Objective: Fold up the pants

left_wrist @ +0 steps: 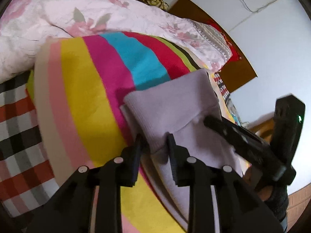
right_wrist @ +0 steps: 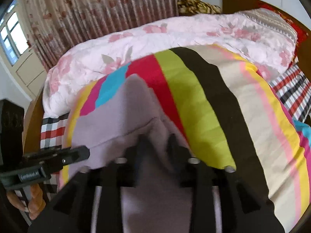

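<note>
Lilac pants (left_wrist: pixel 175 104) lie folded on our striped blanket (left_wrist: pixel 81 89) on the bed. Our left tongs (left_wrist: pixel 154 141) stand partly open around a fold. Only the right view shows the curtain (right_wrist: pixel 93 15), where our right tongs (right_wrist: pixel 158 141) gape astride the cloth.

Pale lilac pants (left_wrist: pixel 175 104) are lying on a blanket (left_wrist: pixel 81 89) showing yellow, magenta, turquoise and red stripes. A quilt (right_wrist: pixel 175 36) is showing pink flowers on white.

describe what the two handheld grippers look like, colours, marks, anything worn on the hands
Both are matte black plastic. The left gripper has ridged finger pads and round silver pins on its linkage. The right gripper looks alike; seen from the left camera its body shows a small green light. A dark knitted cuff covers that wrist.
</note>
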`<state>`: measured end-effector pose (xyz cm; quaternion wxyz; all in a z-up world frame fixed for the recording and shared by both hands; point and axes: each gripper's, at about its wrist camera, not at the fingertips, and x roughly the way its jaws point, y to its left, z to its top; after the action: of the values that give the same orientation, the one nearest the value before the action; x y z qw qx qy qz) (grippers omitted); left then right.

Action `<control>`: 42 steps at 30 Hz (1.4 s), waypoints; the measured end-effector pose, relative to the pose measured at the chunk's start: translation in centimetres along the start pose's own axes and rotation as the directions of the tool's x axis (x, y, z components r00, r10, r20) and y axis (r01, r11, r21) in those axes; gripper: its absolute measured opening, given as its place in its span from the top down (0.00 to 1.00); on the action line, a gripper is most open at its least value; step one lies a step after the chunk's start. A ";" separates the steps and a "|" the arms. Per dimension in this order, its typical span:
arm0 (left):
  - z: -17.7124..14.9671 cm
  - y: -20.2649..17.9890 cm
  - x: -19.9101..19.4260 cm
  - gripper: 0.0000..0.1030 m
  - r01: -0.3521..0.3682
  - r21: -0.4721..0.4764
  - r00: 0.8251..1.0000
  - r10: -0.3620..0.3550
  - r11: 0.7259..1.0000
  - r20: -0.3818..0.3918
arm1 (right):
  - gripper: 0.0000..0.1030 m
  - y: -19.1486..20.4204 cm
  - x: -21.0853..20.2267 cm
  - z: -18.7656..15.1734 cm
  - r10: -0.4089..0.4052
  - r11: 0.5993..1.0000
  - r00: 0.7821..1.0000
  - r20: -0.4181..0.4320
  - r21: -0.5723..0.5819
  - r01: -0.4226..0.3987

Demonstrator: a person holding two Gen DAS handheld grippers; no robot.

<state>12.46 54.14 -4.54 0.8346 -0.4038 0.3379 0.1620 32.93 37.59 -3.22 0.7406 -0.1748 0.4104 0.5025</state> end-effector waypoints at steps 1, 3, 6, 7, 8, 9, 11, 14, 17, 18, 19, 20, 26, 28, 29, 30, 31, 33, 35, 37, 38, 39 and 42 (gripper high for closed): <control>0.0 0.0 -0.4 0.65 -0.026 0.001 1.000 0.026 1.000 0.013 | 0.37 0.0 -0.9 -0.3 -0.017 1.000 1.000 0.009 -0.005 0.017; -0.6 -0.5 -2.6 0.58 -0.112 0.019 0.990 0.110 0.993 0.089 | 0.36 0.3 -3.5 -1.4 -0.050 0.998 0.998 0.049 -0.027 0.051; -2.2 -2.4 -5.7 0.43 -0.073 0.073 0.983 0.059 0.995 0.176 | 0.36 0.3 -8.2 -4.3 -0.072 0.996 0.994 0.083 -0.048 0.076; -2.8 -3.4 -6.2 0.37 -0.034 0.111 0.984 0.014 0.993 0.176 | 0.36 0.3 -9.8 -6.0 -0.074 0.995 0.994 0.076 -0.057 0.078; -3.6 -4.6 -6.3 0.32 0.012 0.162 0.986 -0.038 0.987 0.160 | 0.36 0.4 -10.6 -7.2 -0.078 0.995 0.995 0.067 -0.061 0.082; -4.0 -5.5 -6.1 0.29 0.046 0.200 0.988 -0.074 0.979 0.136 | 0.36 0.6 -11.6 -8.9 -0.092 0.993 0.994 0.051 -0.064 0.095; -5.7 -7.9 -4.5 0.28 0.124 0.288 0.989 -0.142 0.950 0.042 | 0.36 1.2 -12.6 -12.0 -0.135 0.987 0.991 0.012 -0.084 0.135; -7.3 -8.7 -2.0 0.28 0.092 0.302 0.995 -0.081 0.949 -0.048 | 0.37 3.4 -12.9 -16.5 -0.219 0.967 0.975 -0.034 -0.140 0.213; -7.7 -6.8 -2.7 0.28 0.121 0.203 0.992 -0.110 0.972 -0.063 | 0.39 5.1 -14.6 -19.8 -0.188 0.973 0.982 0.005 -0.136 0.187; -7.9 -6.1 -3.5 0.28 0.137 0.186 0.990 -0.129 0.973 -0.059 | 0.48 5.4 -15.3 -20.6 -0.141 0.982 0.990 0.027 -0.121 0.143; -8.2 -5.5 -4.0 0.29 0.147 0.176 0.989 -0.138 0.973 -0.059 | 0.54 5.8 -15.8 -21.6 -0.093 0.989 0.995 0.042 -0.113 0.097; -8.4 -4.9 -4.4 0.30 0.162 0.164 0.986 -0.153 0.973 -0.068 | 0.57 6.0 -15.9 -22.2 -0.085 0.989 0.995 0.044 -0.116 0.089; -11.7 -3.3 -4.6 0.57 0.253 0.132 0.961 -0.233 0.959 -0.147 | 0.73 6.2 -14.3 -23.5 -0.069 0.989 0.997 0.015 -0.127 0.071; -12.6 -3.3 -4.7 0.57 0.273 0.129 0.954 -0.251 0.953 -0.163 | 0.73 6.5 -13.9 -23.6 -0.069 0.988 0.998 0.008 -0.139 0.069; -13.0 -3.4 -4.7 0.57 0.281 0.126 0.950 -0.258 0.951 -0.174 | 0.73 6.6 -13.6 -23.5 -0.087 0.983 0.996 0.005 -0.159 0.087; -13.3 -3.2 -4.9 0.57 0.286 0.127 0.949 -0.261 0.950 -0.179 | 0.73 6.7 -13.5 -23.5 -0.100 0.980 0.995 0.006 -0.172 0.099; -13.5 -3.2 -5.0 0.56 0.294 0.129 0.945 -0.268 0.947 -0.186 | 0.74 6.7 -13.4 -23.4 -0.103 0.979 0.995 0.007 -0.176 0.103; -13.6 -3.3 -5.0 0.55 0.301 0.128 0.942 -0.274 0.945 -0.191 | 0.75 6.8 -13.4 -23.3 -0.103 0.979 0.995 0.006 -0.177 0.103; -13.8 -3.2 -5.5 0.53 0.317 0.125 0.937 -0.290 0.940 -0.194 | 0.76 6.4 -13.5 -23.2 -0.075 0.986 0.997 0.005 -0.150 0.075; -13.9 -3.4 -5.8 0.50 0.333 0.124 0.931 -0.306 0.935 -0.199 | 0.79 5.5 -13.3 -22.9 -0.066 0.990 0.998 0.001 -0.124 0.065; -14.0 -3.5 -6.0 0.49 0.338 0.127 0.929 -0.309 0.933 -0.203 | 0.81 5.5 -13.2 -23.0 -0.079 0.988 0.997 -0.003 -0.130 0.078; -14.1 -3.6 -6.1 0.48 0.343 0.134 0.927 -0.312 0.930 -0.207 | 0.83 5.6 -13.2 -23.0 -0.083 0.987 0.997 -0.002 -0.140 0.082; -14.1 -3.9 -6.2 0.46 0.349 0.138 0.925 -0.317 0.927 -0.209 | 0.82 6.3 -13.0 -23.0 -0.115 0.977 0.993 -0.010 -0.179 0.112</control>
<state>3.98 40.65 -4.29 0.8472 -0.3947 0.3522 -0.0503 15.36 17.08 -5.89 0.7452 -0.2687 0.3606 0.4924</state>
